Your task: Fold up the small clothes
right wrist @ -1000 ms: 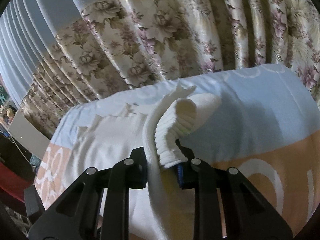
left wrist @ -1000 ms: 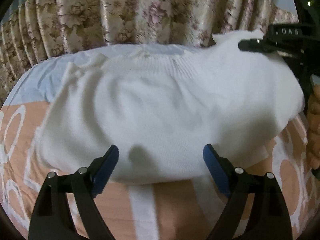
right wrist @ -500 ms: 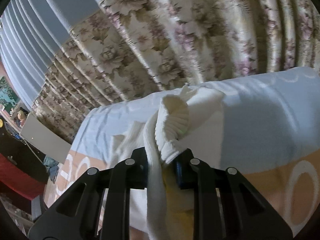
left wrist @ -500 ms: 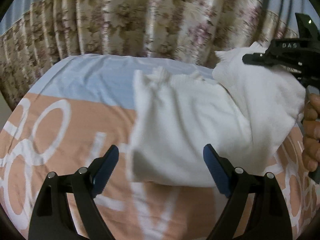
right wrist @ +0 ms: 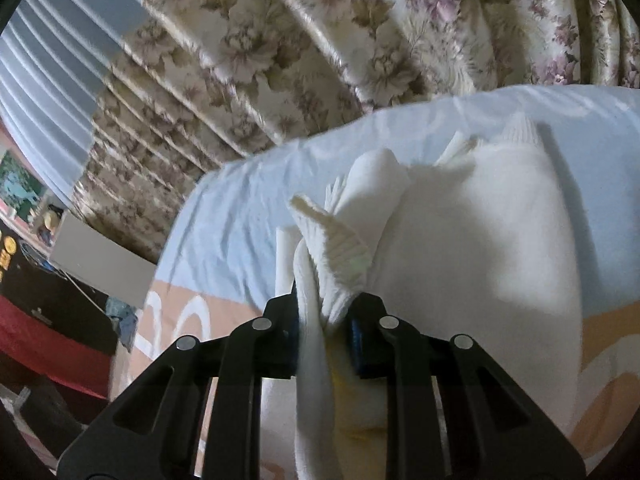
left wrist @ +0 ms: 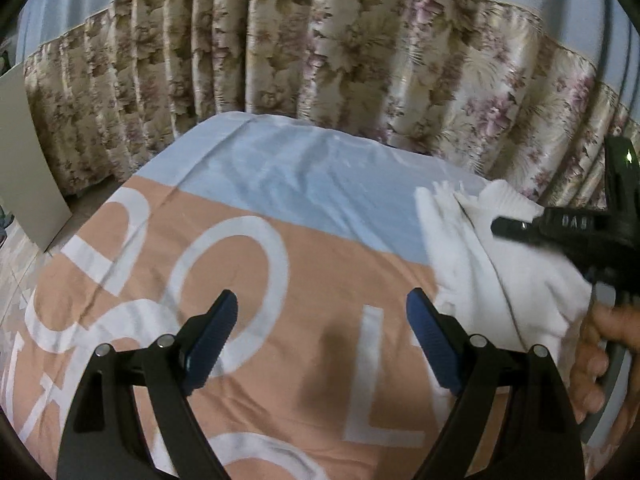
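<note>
Near the far edge of the bed (left wrist: 280,264), a white sweater (right wrist: 480,240) lies bunched, its lower part hidden. The right gripper (right wrist: 324,320) pinches its ribbed edge. The left gripper (left wrist: 322,316) hangs wide open, empty, over bare bedsheet.

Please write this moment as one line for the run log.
left tool: open, empty | right tool: shut on white sweater | bed: sweater partly folded

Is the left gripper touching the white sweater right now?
Apart. The left wrist view shows the left gripper open over bare bedsheet, with the white sweater off to its right.
</note>
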The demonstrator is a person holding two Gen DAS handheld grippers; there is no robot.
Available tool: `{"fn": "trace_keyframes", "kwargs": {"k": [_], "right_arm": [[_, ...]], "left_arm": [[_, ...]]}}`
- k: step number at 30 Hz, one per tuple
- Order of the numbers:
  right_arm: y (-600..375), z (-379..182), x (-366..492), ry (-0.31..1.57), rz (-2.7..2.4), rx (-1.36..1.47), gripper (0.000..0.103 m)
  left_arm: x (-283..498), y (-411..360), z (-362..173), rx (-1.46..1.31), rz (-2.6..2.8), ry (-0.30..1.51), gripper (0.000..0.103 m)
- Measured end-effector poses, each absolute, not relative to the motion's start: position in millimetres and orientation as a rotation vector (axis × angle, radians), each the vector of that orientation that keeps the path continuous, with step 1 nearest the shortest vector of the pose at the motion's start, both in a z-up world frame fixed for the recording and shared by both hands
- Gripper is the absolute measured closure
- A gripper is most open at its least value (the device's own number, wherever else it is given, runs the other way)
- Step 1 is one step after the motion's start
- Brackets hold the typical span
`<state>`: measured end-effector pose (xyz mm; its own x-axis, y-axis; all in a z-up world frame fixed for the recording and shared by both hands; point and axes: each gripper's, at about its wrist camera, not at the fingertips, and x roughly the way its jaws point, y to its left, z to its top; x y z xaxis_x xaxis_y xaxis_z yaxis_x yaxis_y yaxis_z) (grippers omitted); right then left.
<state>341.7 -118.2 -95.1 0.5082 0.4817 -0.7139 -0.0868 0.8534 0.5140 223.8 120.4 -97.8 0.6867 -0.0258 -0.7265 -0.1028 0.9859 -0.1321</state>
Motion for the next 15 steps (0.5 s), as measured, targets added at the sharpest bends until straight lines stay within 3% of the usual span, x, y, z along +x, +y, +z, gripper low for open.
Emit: {"fn": "trace_keyframes", "kwargs": {"k": [3, 7, 15], "right_arm": [[-110, -98, 338, 0.980, 0.394, 0.459, 0.071], [-95, -90, 335, 0.971, 0.417, 0.390, 0.066], [-109, -46, 311, 0.871, 0.479, 0.425, 0.066]], "left_arm": [[221, 125, -100, -0.176, 0.049, 0.817, 0.016], [220, 122, -99, -0.180, 0.041, 0.821, 0.016], [213, 108, -84, -0.166, 0.020, 0.796, 0.016]]}}
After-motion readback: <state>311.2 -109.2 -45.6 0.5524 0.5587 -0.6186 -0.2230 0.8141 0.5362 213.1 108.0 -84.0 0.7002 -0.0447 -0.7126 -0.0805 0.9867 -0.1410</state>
